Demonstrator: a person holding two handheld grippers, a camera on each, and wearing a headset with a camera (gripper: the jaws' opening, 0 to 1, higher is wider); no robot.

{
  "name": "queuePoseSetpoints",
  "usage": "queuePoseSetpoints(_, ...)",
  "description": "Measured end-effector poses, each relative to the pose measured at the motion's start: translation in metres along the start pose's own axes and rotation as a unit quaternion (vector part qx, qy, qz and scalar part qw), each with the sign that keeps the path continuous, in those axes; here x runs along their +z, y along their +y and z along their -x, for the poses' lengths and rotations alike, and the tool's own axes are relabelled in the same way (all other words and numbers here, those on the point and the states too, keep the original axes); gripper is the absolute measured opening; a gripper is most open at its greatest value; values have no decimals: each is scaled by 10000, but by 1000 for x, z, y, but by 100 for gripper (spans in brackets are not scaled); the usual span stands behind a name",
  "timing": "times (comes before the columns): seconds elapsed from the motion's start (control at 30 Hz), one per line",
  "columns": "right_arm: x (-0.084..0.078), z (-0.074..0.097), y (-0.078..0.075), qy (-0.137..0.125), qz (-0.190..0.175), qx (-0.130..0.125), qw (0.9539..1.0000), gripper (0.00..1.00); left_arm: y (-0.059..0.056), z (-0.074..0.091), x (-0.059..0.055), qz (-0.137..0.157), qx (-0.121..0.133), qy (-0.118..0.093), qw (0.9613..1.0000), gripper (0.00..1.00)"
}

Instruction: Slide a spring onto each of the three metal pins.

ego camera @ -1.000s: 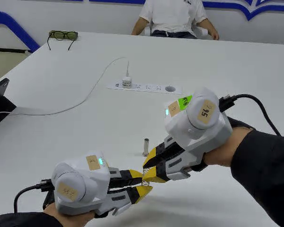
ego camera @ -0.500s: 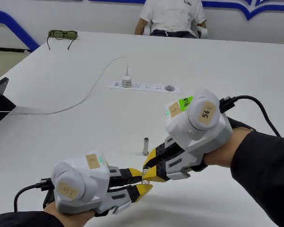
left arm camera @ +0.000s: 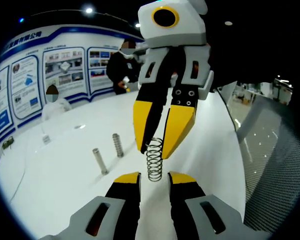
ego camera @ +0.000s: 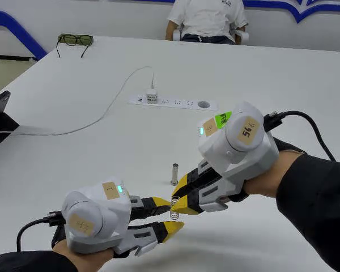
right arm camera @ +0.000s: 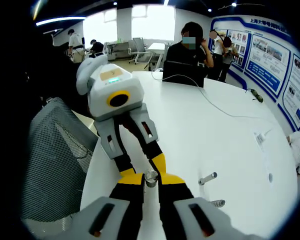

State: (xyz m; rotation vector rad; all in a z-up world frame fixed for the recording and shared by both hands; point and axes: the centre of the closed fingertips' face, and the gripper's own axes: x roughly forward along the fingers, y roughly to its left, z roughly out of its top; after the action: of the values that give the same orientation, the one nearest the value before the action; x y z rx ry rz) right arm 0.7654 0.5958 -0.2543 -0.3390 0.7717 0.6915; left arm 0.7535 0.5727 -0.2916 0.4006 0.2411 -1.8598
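I have the spring (left arm camera: pixel 154 162), a thin bright steel wire coil, pinched at its top end by the right gripper (left arm camera: pixel 156 150). The black-and-yellow jaws are pressed in on it from both sides. The coil hangs above the table, its lower end between the tips of the left gripper (left arm camera: pixel 155 178). Those jaws stand spread, wider than the coil, and I can't tell if either tip touches it. In the right gripper view the spring is seen end-on as a small ring, seated between that gripper's own yellow tips.

Two metal pins stand upright on the table, left of the spring in the left gripper view:
- **Bare pin** (left arm camera: pixel 100 161): a smooth, dull grey cylinder, the nearer of the two.
- **Sleeved pin** (left arm camera: pixel 118 145): it already has a coil around it and stands just beyond the bare one.

In the head view one pin stands just past the gripper tips.

The white table (ego camera: pixel 102 153) is matte and smooth. The white power strip (ego camera: pixel 173 104) is long and flat, with a small white plug (ego camera: pixel 152 97) seated in one socket and a thin white cable (ego camera: pixel 110 107) curving off to the left. Dark-framed glasses (ego camera: pixel 75 40) lie at the far corner. A person in a white shirt (ego camera: pixel 207 20) sits at the far edge.
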Motion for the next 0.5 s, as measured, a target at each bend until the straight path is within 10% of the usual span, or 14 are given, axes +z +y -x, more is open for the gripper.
queuePoseSetpoints(0.5, 4, 10, -19, -122, -136, -251, 9995, 12, 7, 4, -5, 173, 172, 18, 9997, 36)
